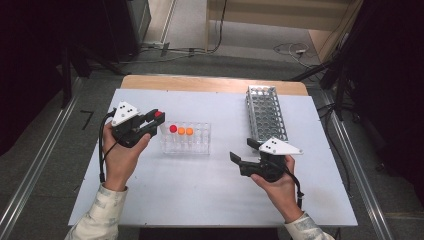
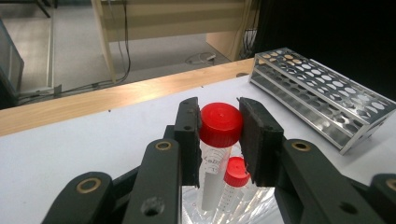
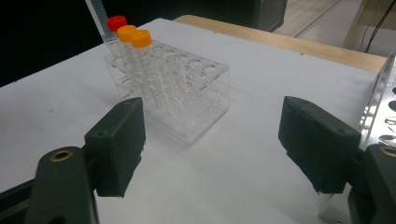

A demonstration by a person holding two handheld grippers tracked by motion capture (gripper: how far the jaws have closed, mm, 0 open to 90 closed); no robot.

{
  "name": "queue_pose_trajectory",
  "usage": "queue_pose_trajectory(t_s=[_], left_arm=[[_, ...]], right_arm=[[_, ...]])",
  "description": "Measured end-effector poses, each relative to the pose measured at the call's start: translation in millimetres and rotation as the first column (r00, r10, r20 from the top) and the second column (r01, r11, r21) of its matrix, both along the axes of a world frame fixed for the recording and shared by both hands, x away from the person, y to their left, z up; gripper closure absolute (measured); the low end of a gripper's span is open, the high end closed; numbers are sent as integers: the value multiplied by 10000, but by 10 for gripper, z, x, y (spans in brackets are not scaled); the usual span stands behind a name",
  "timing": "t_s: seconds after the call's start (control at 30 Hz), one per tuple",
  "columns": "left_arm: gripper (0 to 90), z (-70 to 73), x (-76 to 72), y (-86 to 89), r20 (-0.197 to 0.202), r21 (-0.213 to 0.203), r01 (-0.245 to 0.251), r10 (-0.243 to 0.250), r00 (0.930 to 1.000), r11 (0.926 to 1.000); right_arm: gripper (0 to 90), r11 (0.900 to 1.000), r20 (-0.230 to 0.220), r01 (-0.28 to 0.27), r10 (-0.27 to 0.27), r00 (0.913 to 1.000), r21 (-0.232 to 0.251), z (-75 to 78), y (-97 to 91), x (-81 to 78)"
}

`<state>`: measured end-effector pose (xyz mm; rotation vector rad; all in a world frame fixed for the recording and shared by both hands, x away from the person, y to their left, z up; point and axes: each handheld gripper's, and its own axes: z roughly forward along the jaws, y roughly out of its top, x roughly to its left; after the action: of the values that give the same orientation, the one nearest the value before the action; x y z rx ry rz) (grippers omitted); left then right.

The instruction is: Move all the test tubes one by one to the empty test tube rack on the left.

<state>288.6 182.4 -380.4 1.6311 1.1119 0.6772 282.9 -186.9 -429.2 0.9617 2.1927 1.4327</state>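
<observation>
From the high view, the left gripper (image 1: 156, 119) sits at nine o'clock on the table (image 1: 150, 200), clenched on a red-capped tube (image 1: 159, 114) just beside the clear rack's (image 1: 200, 142) left end. The rack already carries one red cap (image 1: 173, 128) and two orange caps (image 1: 185, 131); most of its holes look unfilled. The right gripper (image 1: 241, 159) rests at four o'clock with jaws released, holding nothing, near the metal rack (image 1: 267, 112) at two o'clock.

In the left gripper view, both jaws press the red cap (image 2: 221, 123) of the held tube, which hangs just above the clear rack (image 2: 233, 207); a second red-capped tube (image 2: 236, 171) stands behind it. Whether the tube is going in or coming out cannot be told. The rack is cut off at the bottom edge.

In the right gripper view, the jaws stand wide apart around bare table (image 3: 243, 177). At eleven o'clock the clear rack (image 3: 205, 102) shows the seated tubes; the held tube's (image 3: 97, 11) top is cut off.
</observation>
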Motion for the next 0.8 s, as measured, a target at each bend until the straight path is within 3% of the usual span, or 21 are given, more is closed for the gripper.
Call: queue_pose_trajectory(t_s=[0.53,0.8], left_arm=[[696,-348,44,-113,-759,588,24,20,9971,9983],[648,-337,42,-98,-830,228,53,-34,9965,9997]], right_arm=[[221,10000,-75,8,-8,10000,-19,-8,-9,-6],[222,10000,-70,5,-6,10000,-43,-11,-8,-3]])
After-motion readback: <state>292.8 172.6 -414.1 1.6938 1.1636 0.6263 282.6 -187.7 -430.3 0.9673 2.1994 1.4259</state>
